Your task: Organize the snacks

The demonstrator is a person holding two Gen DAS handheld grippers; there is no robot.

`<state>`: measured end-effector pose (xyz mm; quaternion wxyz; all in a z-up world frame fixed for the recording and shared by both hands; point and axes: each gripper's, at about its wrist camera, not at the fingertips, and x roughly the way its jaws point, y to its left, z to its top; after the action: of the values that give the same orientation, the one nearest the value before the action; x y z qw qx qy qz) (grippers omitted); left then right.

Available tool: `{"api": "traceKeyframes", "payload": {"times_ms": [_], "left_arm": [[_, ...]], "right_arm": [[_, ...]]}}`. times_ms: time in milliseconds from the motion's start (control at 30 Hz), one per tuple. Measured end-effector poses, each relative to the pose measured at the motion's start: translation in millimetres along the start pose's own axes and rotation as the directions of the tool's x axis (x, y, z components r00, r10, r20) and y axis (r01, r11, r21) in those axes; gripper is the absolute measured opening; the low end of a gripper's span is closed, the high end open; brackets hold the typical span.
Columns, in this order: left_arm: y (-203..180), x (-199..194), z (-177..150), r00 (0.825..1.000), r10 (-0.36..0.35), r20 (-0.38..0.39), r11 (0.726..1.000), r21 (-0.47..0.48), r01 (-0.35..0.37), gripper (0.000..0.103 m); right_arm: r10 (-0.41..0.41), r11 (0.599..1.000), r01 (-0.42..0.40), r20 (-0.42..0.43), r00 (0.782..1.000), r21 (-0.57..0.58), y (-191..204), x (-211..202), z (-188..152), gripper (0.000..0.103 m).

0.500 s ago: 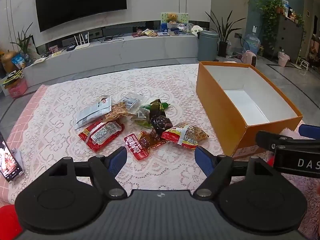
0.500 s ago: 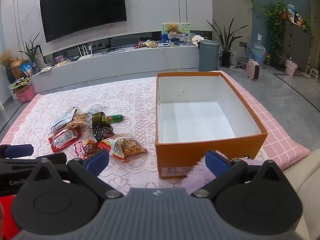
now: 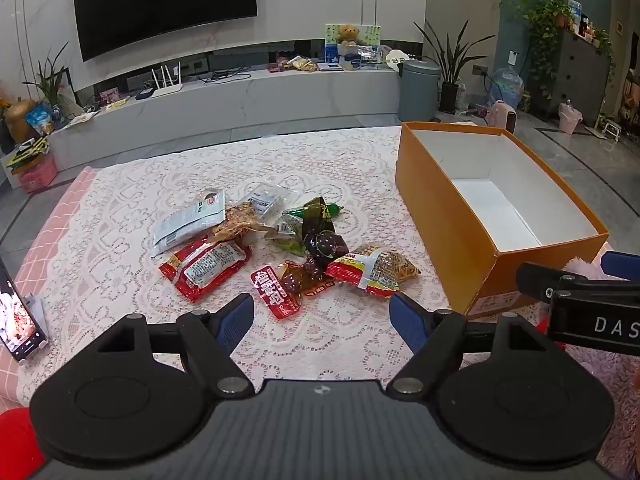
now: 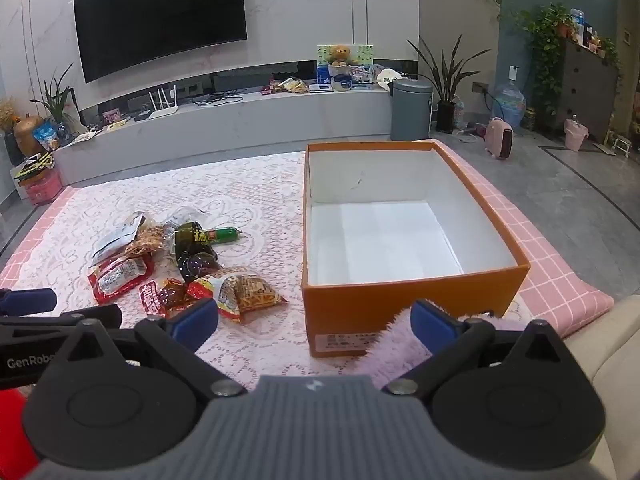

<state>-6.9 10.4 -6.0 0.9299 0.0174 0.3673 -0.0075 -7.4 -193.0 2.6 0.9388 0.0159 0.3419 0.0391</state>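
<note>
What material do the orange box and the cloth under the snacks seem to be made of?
Orange box: probably cardboard, matte orange outside, white inside; thin straight walls and a printed label suggest it. Cloth: looks like white lace, with an openwork floral pattern showing pink beneath.

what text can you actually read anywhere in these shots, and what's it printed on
"DAS", cut off by the frame edge: on the right tool, seen from the left wrist view.
"GenRobo", also cut off: on the left tool, seen from the right wrist view.
Red snack packet: large white Chinese characters, not clearly legible.
Dark snack packet: a yellow character, unclear.
Orange box: label too small to read.
</note>
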Motion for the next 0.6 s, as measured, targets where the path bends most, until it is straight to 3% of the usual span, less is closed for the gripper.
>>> {"api": "traceKeyframes", "payload": {"times_ms": [600], "left_arm": [[-5.1,1.1,6.5,1.0,0.006,-0.006,1.0,-0.003,-0.006,0.09]], "right_arm": [[-0.01,1.0,0.01,-0.004,1.0,0.005,-1.5,-0.3,1.0,0.1]]}}
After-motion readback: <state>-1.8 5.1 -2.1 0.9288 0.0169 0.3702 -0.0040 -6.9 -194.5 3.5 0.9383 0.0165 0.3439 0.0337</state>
